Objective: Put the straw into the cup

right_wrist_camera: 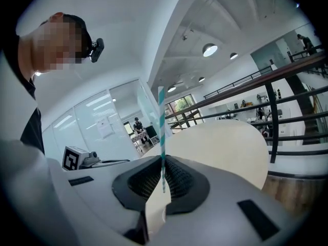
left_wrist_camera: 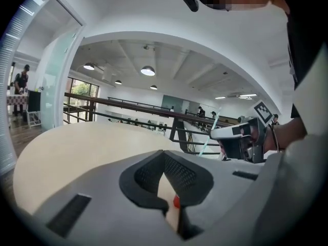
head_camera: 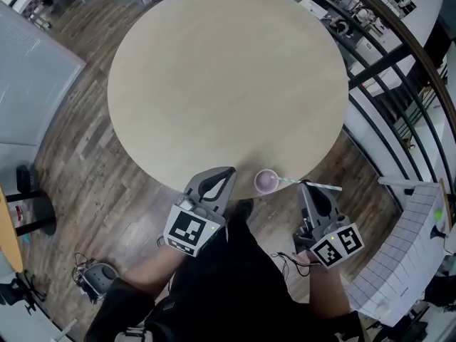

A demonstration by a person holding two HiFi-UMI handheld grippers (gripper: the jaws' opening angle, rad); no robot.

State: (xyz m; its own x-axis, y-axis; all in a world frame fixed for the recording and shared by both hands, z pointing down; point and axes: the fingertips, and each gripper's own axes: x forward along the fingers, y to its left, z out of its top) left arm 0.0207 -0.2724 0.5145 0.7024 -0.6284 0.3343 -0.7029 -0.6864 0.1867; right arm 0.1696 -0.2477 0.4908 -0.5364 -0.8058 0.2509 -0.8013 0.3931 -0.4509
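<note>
- Cup (head_camera: 266, 182) stands on round table (head_camera: 228, 84) of pale wood.
- Left gripper (head_camera: 225, 174): jaws together, empty, just beside cup.
- Right gripper (head_camera: 311, 187): jaws clamped on straw (head_camera: 326, 186).
- Cup: pink, at table's near edge.
- Straw: striped, one end apparently reaching cup's rim.

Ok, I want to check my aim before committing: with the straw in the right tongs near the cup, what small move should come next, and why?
Probably tip the straw end down into the cup. The right tongs are shut on the straw, and the head view shows its end at the cup's rim, not clearly inside. The left tongs sit shut beside the cup.
</note>
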